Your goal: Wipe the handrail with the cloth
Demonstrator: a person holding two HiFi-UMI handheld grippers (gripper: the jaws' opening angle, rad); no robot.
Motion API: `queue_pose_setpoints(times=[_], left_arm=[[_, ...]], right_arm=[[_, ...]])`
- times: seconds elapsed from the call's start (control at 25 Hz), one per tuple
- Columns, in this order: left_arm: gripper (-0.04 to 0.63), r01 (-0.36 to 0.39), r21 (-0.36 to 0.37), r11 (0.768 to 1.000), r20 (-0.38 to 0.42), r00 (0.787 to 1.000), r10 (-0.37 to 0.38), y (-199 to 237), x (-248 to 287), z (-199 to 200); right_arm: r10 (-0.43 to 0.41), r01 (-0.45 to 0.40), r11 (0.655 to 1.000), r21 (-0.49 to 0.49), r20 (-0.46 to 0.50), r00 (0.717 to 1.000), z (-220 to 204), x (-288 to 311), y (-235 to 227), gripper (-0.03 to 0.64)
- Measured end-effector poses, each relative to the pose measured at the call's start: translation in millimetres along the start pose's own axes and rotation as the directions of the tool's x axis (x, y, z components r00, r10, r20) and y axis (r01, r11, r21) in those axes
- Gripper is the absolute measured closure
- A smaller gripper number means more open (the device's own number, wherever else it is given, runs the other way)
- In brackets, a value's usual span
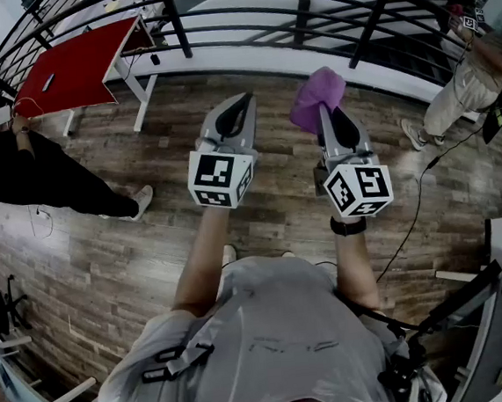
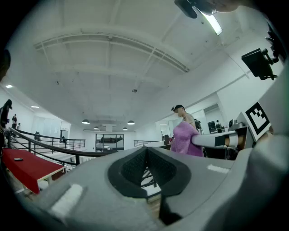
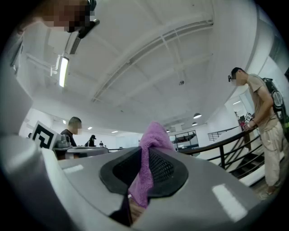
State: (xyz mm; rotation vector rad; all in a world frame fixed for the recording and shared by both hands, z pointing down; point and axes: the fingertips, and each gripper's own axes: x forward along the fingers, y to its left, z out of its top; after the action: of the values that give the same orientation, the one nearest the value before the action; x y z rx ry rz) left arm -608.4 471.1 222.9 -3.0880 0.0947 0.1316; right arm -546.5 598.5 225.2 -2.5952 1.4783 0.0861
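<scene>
Between the jaws of your right gripper (image 1: 329, 113) the purple cloth (image 1: 314, 95) sits clamped, apart from the handrail (image 3: 216, 143); your left gripper (image 1: 241, 101) is clenched empty.

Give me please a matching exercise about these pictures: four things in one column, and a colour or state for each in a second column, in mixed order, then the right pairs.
Column 1
1. purple cloth
2. left hand-held gripper
3. table
4. handrail

Column 2
a. black
b. red top
c. shut, with nothing between its jaws
d. clamped in the right hand-held gripper

Pairs: 1-d, 2-c, 3-b, 4-a
</scene>
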Motion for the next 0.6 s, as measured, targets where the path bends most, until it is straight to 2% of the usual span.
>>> queue_pose_setpoints(times=[0.12,0.2,0.36,0.48,0.6], left_arm=[[0.595,-0.008,0.002,1.000,-0.011,1.000,0.008,-15,6,-6],[0.595,-0.015,-0.001,1.000,-0.022,1.000,0.015,-25,10,-12],[0.597,-0.026,-0.034,0.999,-0.041,0.999,0.024,-43,8,-24],[0.597,-0.081,-0.022,0.996,-0.093,0.993,0.079,-40,-3,-36],[0.598,-0.125,0.016,0.992,-0.161,0.979,0.126,-29,-12,-54]], right_arm=[[-0.046,0.045,0.998,-0.040,-0.036,0.998,-5,-6,-20,0.568],[-0.048,0.045,0.997,-0.061,-0.043,0.998,-5,-9,-30,0.568],[-0.022,0.012,0.993,-0.117,-0.087,0.996,-17,-18,-37,0.568],[-0.015,-0.012,0.982,-0.190,-0.137,0.990,-36,-15,-35,0.569],[0.019,-0.041,0.987,-0.154,-0.144,0.989,-50,-6,-31,0.569]])
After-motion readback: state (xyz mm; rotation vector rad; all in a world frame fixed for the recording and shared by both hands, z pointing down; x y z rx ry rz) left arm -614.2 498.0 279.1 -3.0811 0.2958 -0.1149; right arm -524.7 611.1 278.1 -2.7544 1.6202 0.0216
